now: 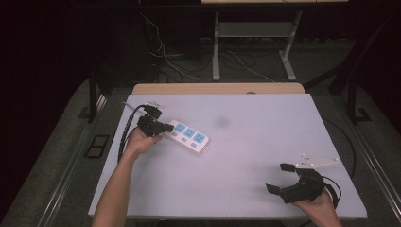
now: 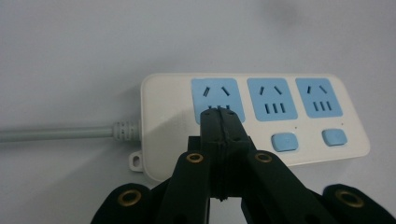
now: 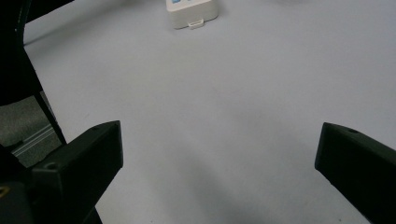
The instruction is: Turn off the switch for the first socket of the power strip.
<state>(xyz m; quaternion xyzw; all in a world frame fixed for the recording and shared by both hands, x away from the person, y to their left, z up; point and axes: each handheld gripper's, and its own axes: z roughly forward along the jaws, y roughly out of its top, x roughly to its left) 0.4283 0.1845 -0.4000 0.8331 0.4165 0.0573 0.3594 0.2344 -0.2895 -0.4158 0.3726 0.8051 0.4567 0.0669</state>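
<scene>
A white power strip (image 1: 189, 136) with three blue sockets lies on the left half of the white table top (image 1: 265, 123). My left gripper (image 1: 163, 127) is shut, with nothing seen between its jaws. In the left gripper view its tip (image 2: 219, 112) rests at the lower edge of the first socket on the power strip (image 2: 280, 121) and hides the spot below it; the other two sockets each have a blue button (image 2: 284, 141) underneath. A grey cord (image 2: 56, 133) leaves the strip's left end. My right gripper (image 1: 279, 177) stands open near the front right corner, and far ahead of its open fingertips (image 3: 219, 140) lies the strip's end (image 3: 191, 13).
A wooden table edge (image 1: 217, 88) runs behind the white top. Behind it, a desk frame (image 1: 216, 47) and loose cables (image 1: 170, 61) sit on the dark floor. The left gripper's black cable (image 1: 125, 130) loops off the table's left side.
</scene>
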